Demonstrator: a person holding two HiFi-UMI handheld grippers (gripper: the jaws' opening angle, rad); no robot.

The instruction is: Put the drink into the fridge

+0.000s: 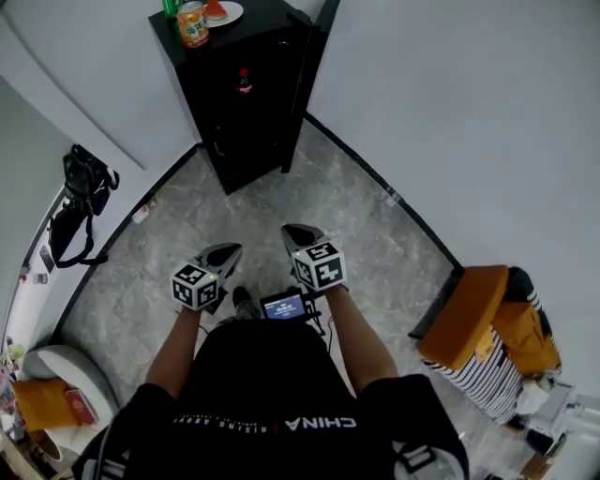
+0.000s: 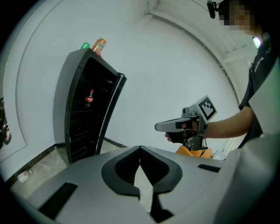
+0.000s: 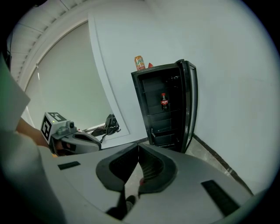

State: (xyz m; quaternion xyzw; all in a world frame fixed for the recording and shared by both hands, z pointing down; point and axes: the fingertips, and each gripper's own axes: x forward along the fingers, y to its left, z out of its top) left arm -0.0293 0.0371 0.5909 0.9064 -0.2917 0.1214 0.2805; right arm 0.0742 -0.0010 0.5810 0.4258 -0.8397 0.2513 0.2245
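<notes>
A black fridge (image 1: 234, 141) stands in the room's corner with its door (image 1: 307, 84) swung open. A small cola bottle (image 1: 244, 82) stands on a shelf inside, also visible as a bottle (image 3: 164, 101) in the right gripper view. An orange drink (image 1: 193, 23) sits on top of the fridge. My left gripper (image 1: 230, 249) and right gripper (image 1: 292, 231) hang side by side at waist height, well short of the fridge. Both are shut with nothing between the jaws. Each gripper view shows its own closed tips, left gripper (image 2: 140, 148) and right gripper (image 3: 138, 144).
A plate with a watermelon slice (image 1: 223, 12) and a green bottle (image 1: 171, 7) share the fridge top. A black bag (image 1: 80, 202) leans on the left wall. An orange seat with striped cloth (image 1: 478, 323) is at the right, and a white stool (image 1: 47, 375) at the lower left.
</notes>
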